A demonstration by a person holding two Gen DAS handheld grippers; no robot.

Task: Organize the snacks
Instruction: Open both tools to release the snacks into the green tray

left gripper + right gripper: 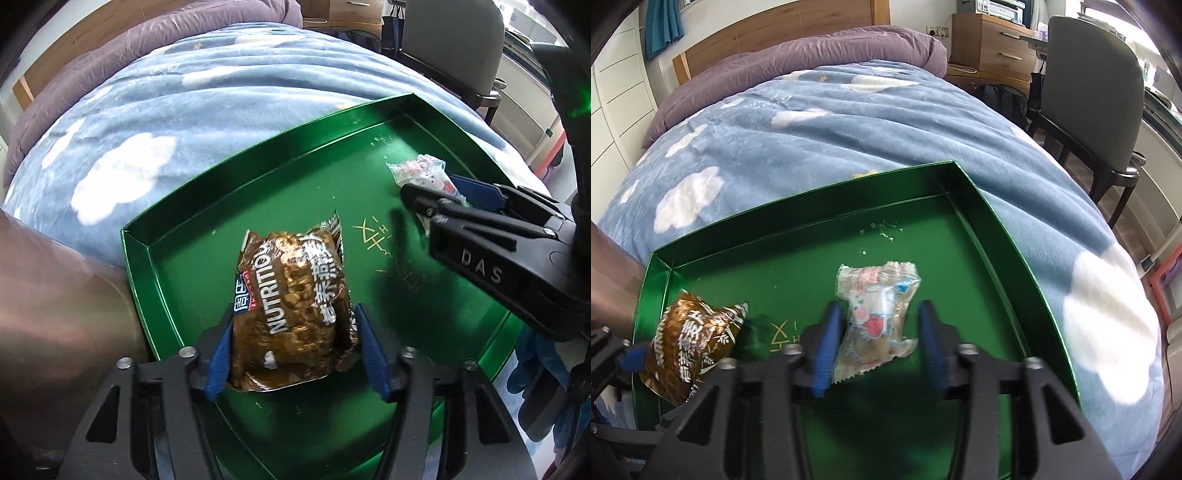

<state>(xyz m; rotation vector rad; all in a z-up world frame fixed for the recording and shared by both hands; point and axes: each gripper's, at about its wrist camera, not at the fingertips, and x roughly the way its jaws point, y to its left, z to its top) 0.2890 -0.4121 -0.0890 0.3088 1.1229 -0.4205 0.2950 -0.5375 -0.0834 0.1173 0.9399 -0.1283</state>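
Green tray (997, 221): shallow, glossy, lying on a blue cloud-print blanket (812, 147) spread over a bed. Beyond the tray, a purple duvet (798, 62) against a wooden headboard (775, 29); right of it, a grey chair (1093, 92) and a wooden drawer unit (993, 40).

On the tray: brown oatmeal packet (295, 314), near its left wall, between the parted pads of the left gripper (295, 354), left pad possibly touching. Clear candy wrapper (875, 317), mid-tray, between the open right gripper (879, 347) pads, apparently released.

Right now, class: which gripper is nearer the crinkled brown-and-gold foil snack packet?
Left. The left gripper straddles the brown foil packet; the right gripper sits apart, around the clear packet.
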